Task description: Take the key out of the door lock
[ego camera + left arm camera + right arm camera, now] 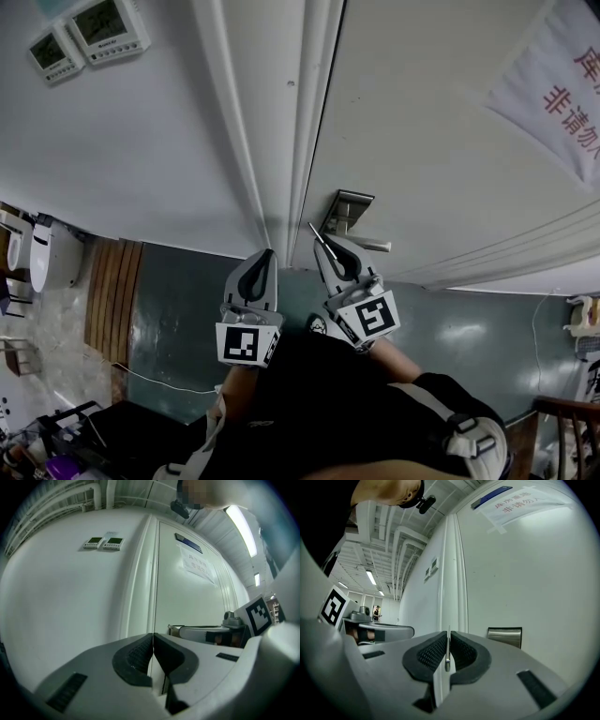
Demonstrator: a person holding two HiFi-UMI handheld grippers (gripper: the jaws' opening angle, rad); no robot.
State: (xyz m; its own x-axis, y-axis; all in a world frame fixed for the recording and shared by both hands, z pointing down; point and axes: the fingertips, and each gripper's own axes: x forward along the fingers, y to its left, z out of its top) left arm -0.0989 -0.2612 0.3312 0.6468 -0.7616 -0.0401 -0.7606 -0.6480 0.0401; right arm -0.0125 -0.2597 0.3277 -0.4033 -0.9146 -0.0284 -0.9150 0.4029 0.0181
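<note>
The white door (441, 141) carries a steel lock plate (345, 210) with a lever handle (371, 245). My right gripper (328, 247) hangs just in front of and below that plate, shut on a thin metal key (319, 238) whose blade sticks out past the fingertips, clear of the lock. In the right gripper view the key (447, 649) stands edge-on between the ribbed pads, with the lock plate (505, 636) to the right. My left gripper (266, 255) sits beside it to the left, facing the door frame (281, 141), jaws shut on nothing (153, 637).
Two wall control panels (89, 33) are mounted left of the frame. A paper notice with red print (553, 89) is taped to the door. Below lie a teal floor (187, 309), a wooden slatted mat (112, 298) and clutter at the far left.
</note>
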